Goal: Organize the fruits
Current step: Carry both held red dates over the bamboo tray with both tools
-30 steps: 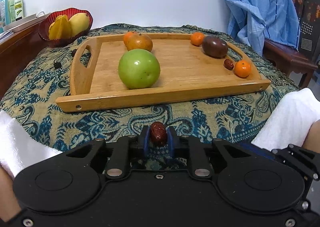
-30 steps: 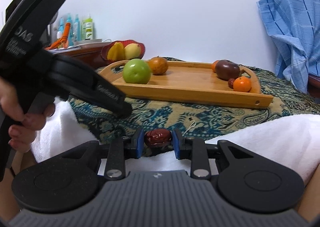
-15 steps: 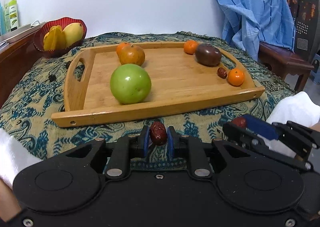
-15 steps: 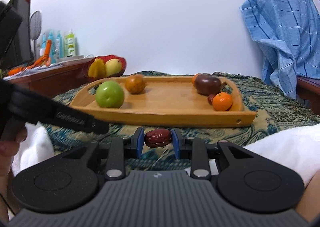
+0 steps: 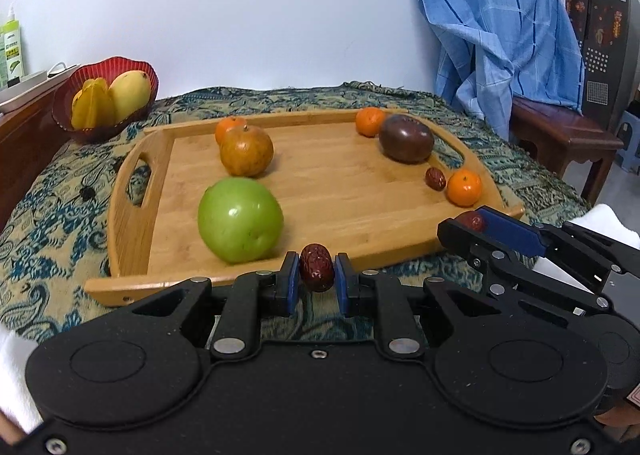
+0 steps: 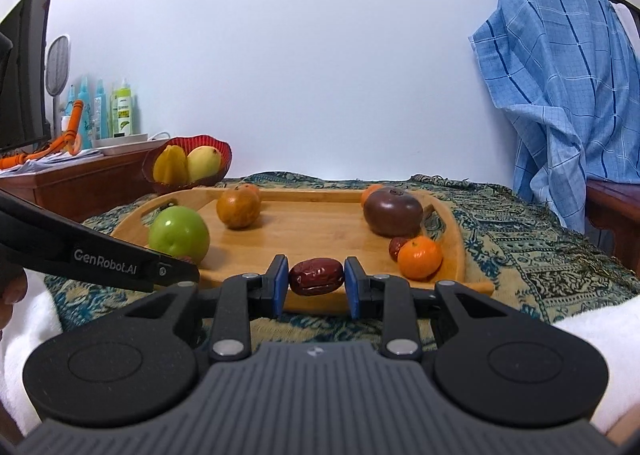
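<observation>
A wooden tray (image 5: 340, 191) lies on the patterned cloth. On it are a green apple (image 5: 240, 219), a brown-orange fruit (image 5: 246, 151), a dark purple fruit (image 5: 406, 138), a red date (image 5: 435, 178) and three small oranges, one by the date (image 5: 464, 187). My left gripper (image 5: 317, 275) is shut on a red date (image 5: 317, 273) just above the tray's near rim. My right gripper (image 6: 316, 278) is shut on another red date (image 6: 316, 277), near the tray's front right corner; it also shows in the left wrist view (image 5: 472, 223).
A red bowl (image 5: 104, 95) with a mango and a starfruit stands at the back left beside a wooden cabinet (image 6: 72, 183) with bottles. A blue checked cloth (image 5: 500, 27) hangs over a wooden stool (image 5: 560, 131) at the right. White towels lie near both hands.
Both grippers have moved forward toward the tray, each still holding its date. The right gripper has come into the left wrist view at the tray's front right corner.
</observation>
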Tool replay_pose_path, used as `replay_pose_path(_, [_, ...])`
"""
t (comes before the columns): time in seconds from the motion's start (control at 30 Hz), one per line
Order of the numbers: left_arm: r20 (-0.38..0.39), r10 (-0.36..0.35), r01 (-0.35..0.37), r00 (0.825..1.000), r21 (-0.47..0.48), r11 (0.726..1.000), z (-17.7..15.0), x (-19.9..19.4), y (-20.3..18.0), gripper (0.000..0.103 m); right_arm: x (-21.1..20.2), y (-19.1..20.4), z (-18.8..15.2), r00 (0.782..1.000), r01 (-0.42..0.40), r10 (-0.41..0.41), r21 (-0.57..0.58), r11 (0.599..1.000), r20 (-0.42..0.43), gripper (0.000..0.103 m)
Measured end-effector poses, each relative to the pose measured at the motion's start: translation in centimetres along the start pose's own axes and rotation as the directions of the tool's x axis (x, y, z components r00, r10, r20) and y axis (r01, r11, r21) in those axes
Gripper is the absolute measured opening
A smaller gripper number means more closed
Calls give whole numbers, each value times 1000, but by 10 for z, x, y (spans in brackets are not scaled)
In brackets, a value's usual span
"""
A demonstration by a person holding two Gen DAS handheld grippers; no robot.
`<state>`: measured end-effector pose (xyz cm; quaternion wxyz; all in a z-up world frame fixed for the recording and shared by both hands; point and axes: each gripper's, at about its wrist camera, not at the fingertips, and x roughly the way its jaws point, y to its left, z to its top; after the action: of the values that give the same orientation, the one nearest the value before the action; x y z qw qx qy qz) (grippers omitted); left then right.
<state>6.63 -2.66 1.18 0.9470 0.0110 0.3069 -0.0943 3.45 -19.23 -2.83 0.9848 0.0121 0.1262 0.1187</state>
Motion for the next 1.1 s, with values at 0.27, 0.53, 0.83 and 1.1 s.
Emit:
replay_pose_path(0.27, [15, 4, -4, 1000, 7, 1000, 16, 13, -3, 18, 13, -5, 8, 1000, 2, -2, -9, 1000, 27, 35])
replay_pose_path(0.53, [25, 18, -17, 1000, -2, 1000, 33, 32, 1, 18, 31, -10, 16, 999, 5, -5, -8, 1000, 33, 35])
replay_pose_path(0.83, [30, 27, -27, 999, -10, 1000, 46, 50, 10, 18, 53, -15, 21, 1000, 8, -8, 12, 1000, 21, 36])
replay_pose_path(1.1, [23, 23, -23, 999, -6, 1000, 55, 66, 8, 18, 70, -18, 25, 1000, 21, -21, 20, 1000, 0, 36])
